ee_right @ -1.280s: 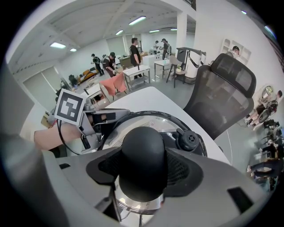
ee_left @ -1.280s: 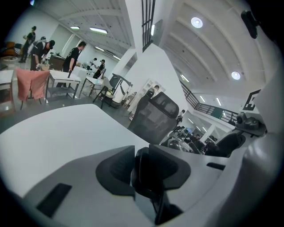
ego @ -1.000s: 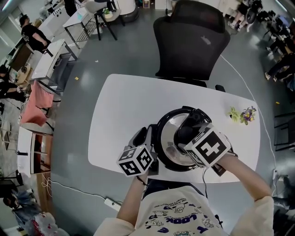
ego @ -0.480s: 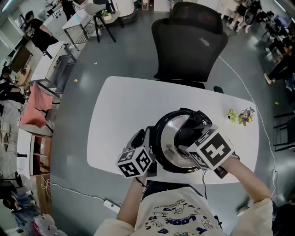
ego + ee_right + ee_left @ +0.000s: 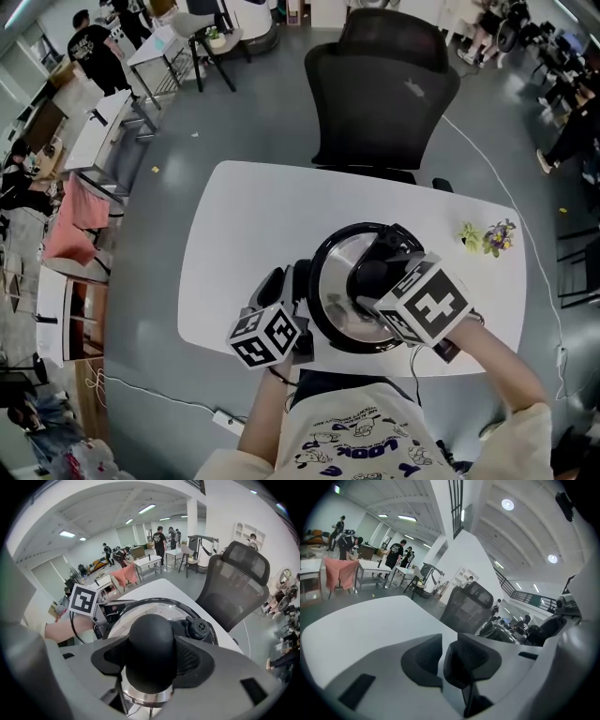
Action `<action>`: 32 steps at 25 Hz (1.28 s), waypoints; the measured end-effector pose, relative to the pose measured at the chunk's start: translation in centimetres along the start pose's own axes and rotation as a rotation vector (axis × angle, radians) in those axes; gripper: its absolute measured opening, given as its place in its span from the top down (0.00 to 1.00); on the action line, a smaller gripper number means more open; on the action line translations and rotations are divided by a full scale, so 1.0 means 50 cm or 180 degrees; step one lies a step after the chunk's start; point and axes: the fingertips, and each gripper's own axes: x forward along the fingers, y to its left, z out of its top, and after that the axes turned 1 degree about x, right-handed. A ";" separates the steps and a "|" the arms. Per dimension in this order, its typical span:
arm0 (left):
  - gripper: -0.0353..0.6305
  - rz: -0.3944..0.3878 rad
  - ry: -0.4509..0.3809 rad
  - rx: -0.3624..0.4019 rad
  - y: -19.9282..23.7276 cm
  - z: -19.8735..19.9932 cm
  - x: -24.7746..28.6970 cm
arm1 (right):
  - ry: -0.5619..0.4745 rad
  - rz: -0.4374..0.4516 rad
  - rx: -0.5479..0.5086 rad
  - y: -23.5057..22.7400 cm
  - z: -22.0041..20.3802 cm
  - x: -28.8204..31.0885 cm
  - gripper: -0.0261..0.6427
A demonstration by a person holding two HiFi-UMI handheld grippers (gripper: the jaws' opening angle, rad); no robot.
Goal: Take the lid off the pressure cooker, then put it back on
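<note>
The pressure cooker (image 5: 328,309) stands near the front edge of the white table (image 5: 244,225), its silver lid (image 5: 342,272) seated in a black rim. In the right gripper view the lid's black knob (image 5: 150,641) sits between the two pads, and my right gripper (image 5: 151,665) is shut on it from above. A black valve (image 5: 199,627) rises just behind the knob. My left gripper (image 5: 292,295) reaches in from the left at the pot's side. In the left gripper view a black side handle (image 5: 457,667) is pinched in my left gripper (image 5: 449,654).
A black mesh office chair (image 5: 384,84) stands behind the table. A small bunch of flowers (image 5: 492,234) lies on the table to the right of the cooker. Desks, a pink cloth and several people are far off at the left.
</note>
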 end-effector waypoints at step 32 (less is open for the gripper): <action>0.93 -0.0944 -0.0146 0.1071 -0.359 0.027 0.009 | -0.0331 -0.0613 0.1268 -0.197 -0.257 -0.188 0.52</action>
